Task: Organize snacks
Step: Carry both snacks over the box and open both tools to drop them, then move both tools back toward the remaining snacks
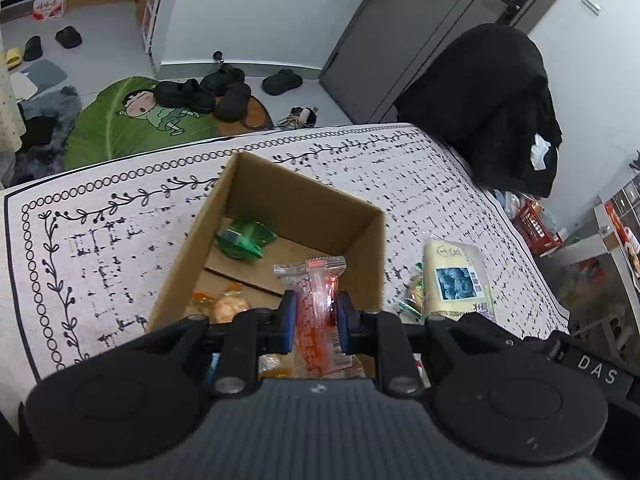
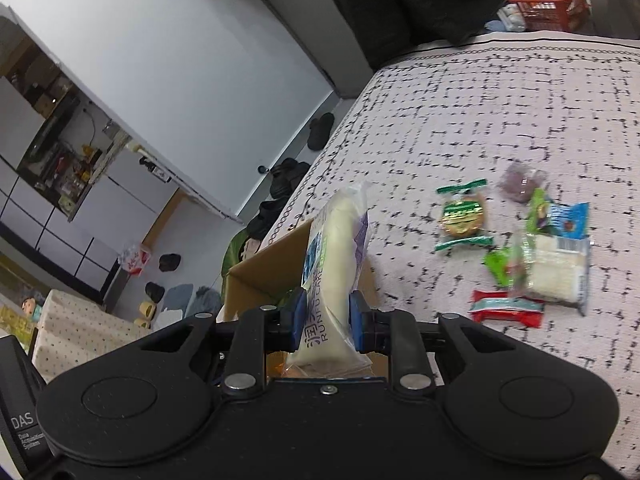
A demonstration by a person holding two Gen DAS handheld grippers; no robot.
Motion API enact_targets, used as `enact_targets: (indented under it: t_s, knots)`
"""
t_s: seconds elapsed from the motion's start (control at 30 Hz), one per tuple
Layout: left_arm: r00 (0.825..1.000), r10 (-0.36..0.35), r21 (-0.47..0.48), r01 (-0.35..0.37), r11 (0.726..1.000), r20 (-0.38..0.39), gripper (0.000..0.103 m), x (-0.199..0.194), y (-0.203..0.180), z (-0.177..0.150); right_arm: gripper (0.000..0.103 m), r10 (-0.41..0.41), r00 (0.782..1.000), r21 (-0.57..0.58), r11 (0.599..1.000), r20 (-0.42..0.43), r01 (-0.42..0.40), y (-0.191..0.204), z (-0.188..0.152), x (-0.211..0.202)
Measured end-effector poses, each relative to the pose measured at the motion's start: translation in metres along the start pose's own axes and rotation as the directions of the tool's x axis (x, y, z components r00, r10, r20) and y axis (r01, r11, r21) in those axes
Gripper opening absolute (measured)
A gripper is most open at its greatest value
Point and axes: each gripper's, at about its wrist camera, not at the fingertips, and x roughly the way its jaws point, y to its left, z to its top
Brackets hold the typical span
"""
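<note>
An open cardboard box (image 1: 192, 264) stands on the patterned tablecloth. A green packet (image 1: 244, 238) and an orange-wrapped snack (image 1: 228, 306) lie in it. My left gripper (image 1: 316, 314) is shut on a red clear-wrapped snack (image 1: 316, 292) held over the box's near edge. My right gripper (image 2: 324, 320) is shut on a pale cake packet (image 2: 336, 256), held upright above the box (image 2: 256, 276). The same cake packet (image 1: 458, 276) shows to the box's right in the left wrist view.
Several loose snacks lie on the cloth to the right: a green-trimmed biscuit (image 2: 464, 216), a blue and white rice cracker pack (image 2: 560, 256), a red bar (image 2: 508, 308), a purple one (image 2: 520, 182). A black-draped chair (image 1: 492, 108) stands past the table's far corner.
</note>
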Motion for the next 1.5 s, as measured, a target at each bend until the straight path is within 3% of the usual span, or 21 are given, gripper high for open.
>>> enact_targets:
  t_s: [0.3,0.6,0.67,0.83,1.2,1.5]
  knots:
    - [0.999,-0.012,-0.052,0.01,0.999,-0.035,0.021,0.004,0.023,0.008,0.023,-0.006,1.0,-0.038,0.999,-0.019,0.006,0.027,-0.006,0.016]
    - [1.0,-0.009,-0.072,0.008,0.997,-0.023,0.023,-0.005,0.044,0.014,0.022,-0.005,1.0,-0.062,0.998,-0.023,0.003,0.05,-0.009,0.026]
    - [1.0,-0.007,-0.073,0.005,0.997,-0.024,0.023,-0.006,0.047,0.016,0.025,-0.015,0.999,-0.066,0.998,-0.028,0.014,0.053,-0.009,0.028]
    - [0.999,0.001,-0.08,-0.003,0.997,-0.033,0.025,-0.008,0.053,0.017,0.042,-0.042,0.999,-0.032,0.999,-0.007,0.041,0.046,-0.009,0.025]
    - [0.999,0.024,-0.05,-0.025,0.998,-0.031,0.064,-0.011,0.039,0.01,0.042,-0.091,0.996,0.01,0.996,0.02,0.091,0.01,-0.004,-0.002]
    - [0.999,0.015,0.011,-0.015,1.0,-0.04,0.074,-0.01,0.009,0.0,0.058,-0.134,0.99,0.043,0.99,0.042,0.133,-0.025,-0.003,-0.023]
